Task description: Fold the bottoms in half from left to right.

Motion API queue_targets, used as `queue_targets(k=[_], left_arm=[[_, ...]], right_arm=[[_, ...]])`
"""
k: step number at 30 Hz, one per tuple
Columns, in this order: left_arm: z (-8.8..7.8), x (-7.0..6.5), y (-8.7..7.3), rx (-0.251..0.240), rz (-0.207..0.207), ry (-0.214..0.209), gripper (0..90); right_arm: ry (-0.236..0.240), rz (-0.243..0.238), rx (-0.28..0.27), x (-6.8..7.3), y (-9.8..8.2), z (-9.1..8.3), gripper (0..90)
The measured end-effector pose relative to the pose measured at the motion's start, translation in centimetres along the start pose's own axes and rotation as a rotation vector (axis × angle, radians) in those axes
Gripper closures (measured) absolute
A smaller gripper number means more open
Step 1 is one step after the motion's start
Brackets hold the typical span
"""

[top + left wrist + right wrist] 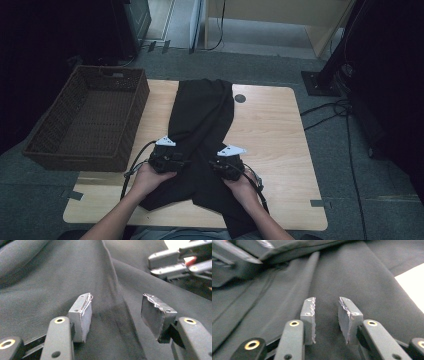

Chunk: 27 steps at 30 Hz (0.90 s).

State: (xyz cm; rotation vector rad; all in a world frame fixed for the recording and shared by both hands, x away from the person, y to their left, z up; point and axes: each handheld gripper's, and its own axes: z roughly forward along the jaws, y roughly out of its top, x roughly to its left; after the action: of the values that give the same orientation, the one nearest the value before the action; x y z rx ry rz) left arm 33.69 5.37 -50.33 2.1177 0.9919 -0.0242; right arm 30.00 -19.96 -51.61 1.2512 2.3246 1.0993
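A dark garment (202, 110) lies lengthwise down the middle of the wooden table (270, 130), from its far edge to past the near edge. Hands hold both grippers low over its near half. My left gripper (169, 156) is on the garment's left side, my right gripper (227, 161) on its right side. In the left gripper view the left gripper (116, 302) stands wide open over a raised fold in the cloth (50, 277), with the right gripper (175, 265) beyond it. The right gripper (326, 302) is open with a narrower gap, just above flat cloth (352, 270).
A brown wicker basket (136, 112) sits at the table's left edge with nothing in it. A small black round spot (240, 98) marks the tabletop near the far edge. Bare tabletop (412, 287) lies right of the garment. Cables and a stand base (320, 82) are on the floor.
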Motion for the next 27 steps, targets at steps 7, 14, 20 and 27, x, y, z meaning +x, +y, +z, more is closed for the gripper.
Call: queue_targets(k=[7,14,20,27], left_arm=[[0.5,-0.1,0.1,0.01,0.046,0.061,60.4],[0.6,0.5,0.6,0.022,0.039,0.071,87.8],[-0.8,-1.0,2.0,-0.033,0.054,0.022,89.0],[1.3,-2.3,2.1,0.012,0.084,-0.002,88.8]], right_arm=[[0.036,-0.048,-0.014,2.5,-0.5,0.2,69.5],[0.157,-0.037,0.009,5.3,-0.8,0.0,70.8],[0.146,-0.04,-0.027,5.2,-0.1,-0.8,70.7],[0.037,0.069,-0.107,0.3,2.0,-1.6,74.2]])
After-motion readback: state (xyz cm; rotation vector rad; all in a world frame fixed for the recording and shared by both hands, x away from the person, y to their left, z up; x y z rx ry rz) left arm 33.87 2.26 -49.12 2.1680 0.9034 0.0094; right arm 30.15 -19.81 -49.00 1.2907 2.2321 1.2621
